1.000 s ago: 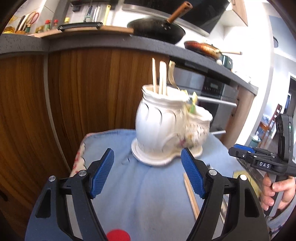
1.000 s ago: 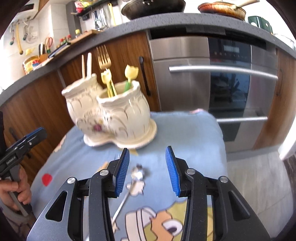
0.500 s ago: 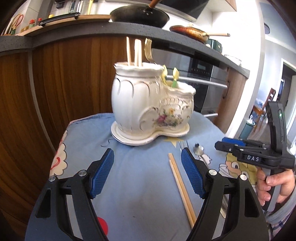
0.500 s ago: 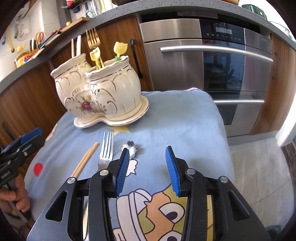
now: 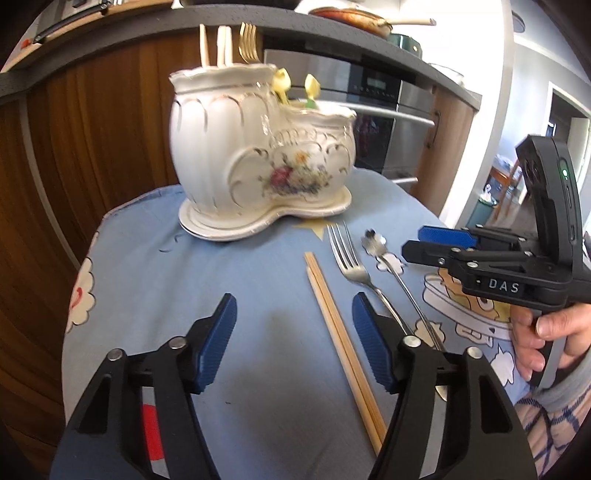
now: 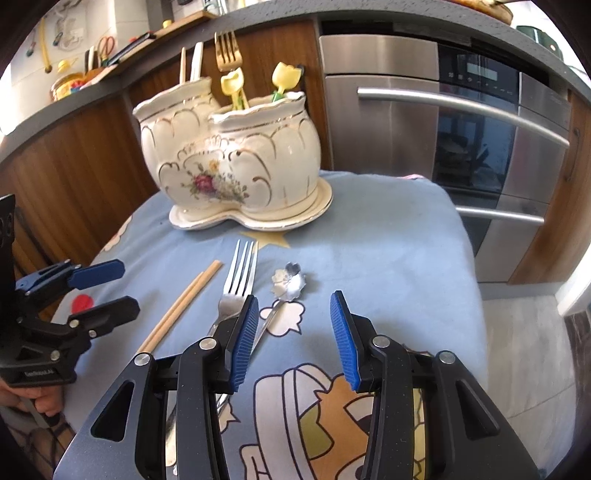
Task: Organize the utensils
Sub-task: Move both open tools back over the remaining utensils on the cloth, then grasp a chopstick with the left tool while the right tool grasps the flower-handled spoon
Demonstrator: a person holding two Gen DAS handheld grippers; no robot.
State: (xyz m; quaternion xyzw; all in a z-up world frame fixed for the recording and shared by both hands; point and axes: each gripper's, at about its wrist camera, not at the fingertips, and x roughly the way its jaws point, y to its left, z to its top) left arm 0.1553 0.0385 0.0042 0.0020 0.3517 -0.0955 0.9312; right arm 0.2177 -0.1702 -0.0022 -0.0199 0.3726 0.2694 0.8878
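A white ceramic two-pot holder [image 5: 258, 155] [image 6: 229, 162] stands at the far side of a blue cloth [image 5: 229, 280] [image 6: 388, 236]; it holds a gold fork, pale sticks and yellow picks. On the cloth lie a pair of wooden chopsticks [image 5: 340, 336] [image 6: 181, 304], a silver fork [image 5: 351, 264] [image 6: 238, 280] and a flower-bowl spoon [image 5: 391, 266] [image 6: 290, 282]. My left gripper [image 5: 291, 339] is open and empty, the chopsticks between its fingers. My right gripper [image 6: 293, 336] is open and empty, just behind the spoon; it also shows in the left wrist view [image 5: 439, 243].
Wooden cabinet fronts [image 5: 92, 122] and a steel oven [image 6: 461, 122] stand behind the cloth-covered surface. A dark countertop [image 5: 332, 33] carries pans above. The cloth's right edge drops to a tiled floor [image 6: 524, 354].
Both grippers have pulled back and tilted down from the holder, bringing the chopsticks, fork and spoon on the cloth into view. Both jaws stayed open.
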